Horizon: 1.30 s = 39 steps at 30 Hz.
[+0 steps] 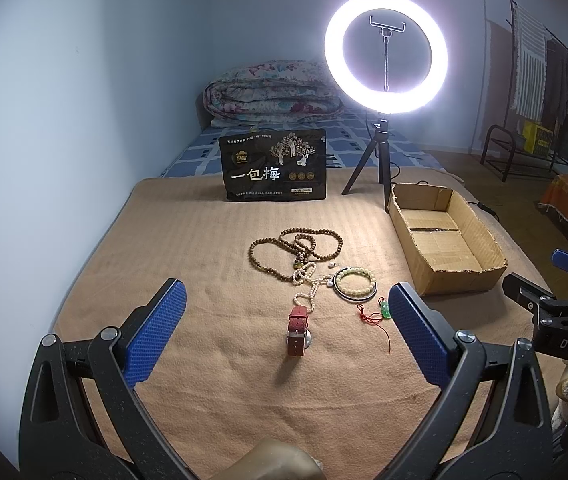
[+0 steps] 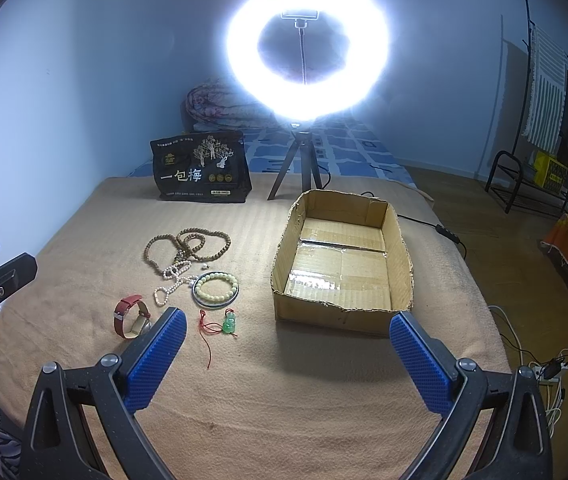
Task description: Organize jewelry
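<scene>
I'm at the start: both my left hand-held gripper (image 1: 286, 312) and right hand-held gripper (image 2: 288, 334) hang spread apart, holding nothing. The jewelry lies on the bed blanket (image 1: 187, 240), red watch (image 1: 298, 330) nearest, cardboard box (image 2: 398, 240) bare beside it; next I'd judge closing on the watch.

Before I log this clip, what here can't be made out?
- Right wrist view: red-strap watch dial, partly behind the right gripper's left finger.
- Right wrist view: phone clamp inside the glaring ring light, washed out.
- Both views: small print on the black snack bag, too small.
</scene>
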Motion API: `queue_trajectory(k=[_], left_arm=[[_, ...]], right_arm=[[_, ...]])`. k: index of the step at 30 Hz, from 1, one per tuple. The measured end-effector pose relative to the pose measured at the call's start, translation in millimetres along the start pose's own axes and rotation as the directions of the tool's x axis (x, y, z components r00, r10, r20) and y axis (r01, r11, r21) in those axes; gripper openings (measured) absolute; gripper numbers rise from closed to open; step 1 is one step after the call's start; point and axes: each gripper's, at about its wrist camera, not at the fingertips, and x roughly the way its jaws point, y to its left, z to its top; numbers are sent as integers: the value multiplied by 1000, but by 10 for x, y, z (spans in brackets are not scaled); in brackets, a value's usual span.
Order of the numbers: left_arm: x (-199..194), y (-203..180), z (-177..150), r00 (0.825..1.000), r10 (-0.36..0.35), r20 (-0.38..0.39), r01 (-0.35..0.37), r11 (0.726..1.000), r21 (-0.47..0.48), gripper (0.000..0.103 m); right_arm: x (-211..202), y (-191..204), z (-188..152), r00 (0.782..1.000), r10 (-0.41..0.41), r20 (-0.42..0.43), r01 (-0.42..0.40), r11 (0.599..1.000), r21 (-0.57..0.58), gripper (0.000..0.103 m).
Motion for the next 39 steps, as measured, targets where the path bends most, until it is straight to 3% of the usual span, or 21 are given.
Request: queue_trajectory(k=[27,35,39], left_arm=[[-10,-37,-140,1000,4,-21,-4,1000,-10,103],[89,40,-217,996,7,-91,-9,1000,-22,103],[163,68,-268,990,-4,-140,0,1000,-24,103]], right_arm=[[58,-1,-39,1000,10,-20,-10,1000,0,103],[214,-25,-55,996,37,-78,-38,999,-7,102],[371,-2,-70,990,65,-124,-68,998,-14,95]])
